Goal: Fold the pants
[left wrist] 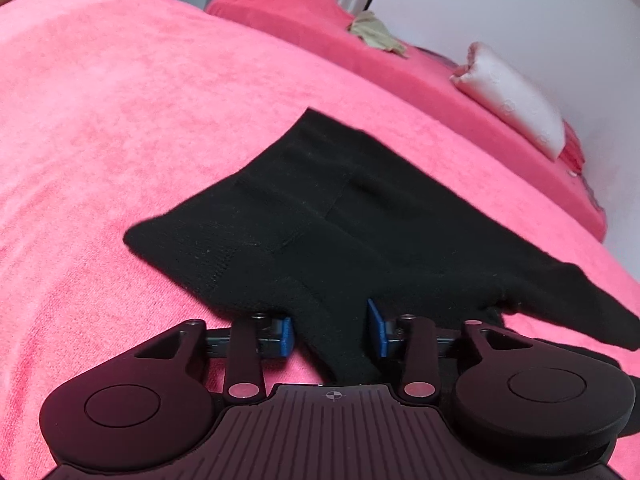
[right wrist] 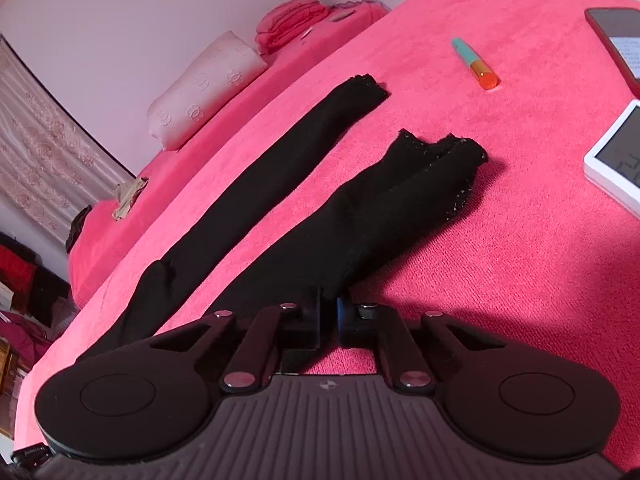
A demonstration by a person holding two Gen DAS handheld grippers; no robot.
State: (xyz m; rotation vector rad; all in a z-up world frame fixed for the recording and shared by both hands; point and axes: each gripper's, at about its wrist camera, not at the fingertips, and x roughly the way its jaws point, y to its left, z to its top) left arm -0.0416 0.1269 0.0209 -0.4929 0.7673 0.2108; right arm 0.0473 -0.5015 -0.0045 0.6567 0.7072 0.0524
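The left gripper (left wrist: 333, 330) sits nearest the lens, jaws spread wide with a strip of black fabric running between the blue pads (left wrist: 286, 336) — around it, not clamping it. The pink blanket (left wrist: 120, 120) covers the whole bed, and the black pants (right wrist: 280, 216) lie flat on it, waist end toward the left gripper, two legs stretching away side by side with a pink gap between. They look like thin, soft knit — light and limp, likely to sag and bunch, so hold at the waistband and at a leg's outer edge. The right gripper (right wrist: 329, 312) is nearly closed, pinching the near leg's edge. A small pen (right wrist: 476, 65) lies beyond the cuffs.
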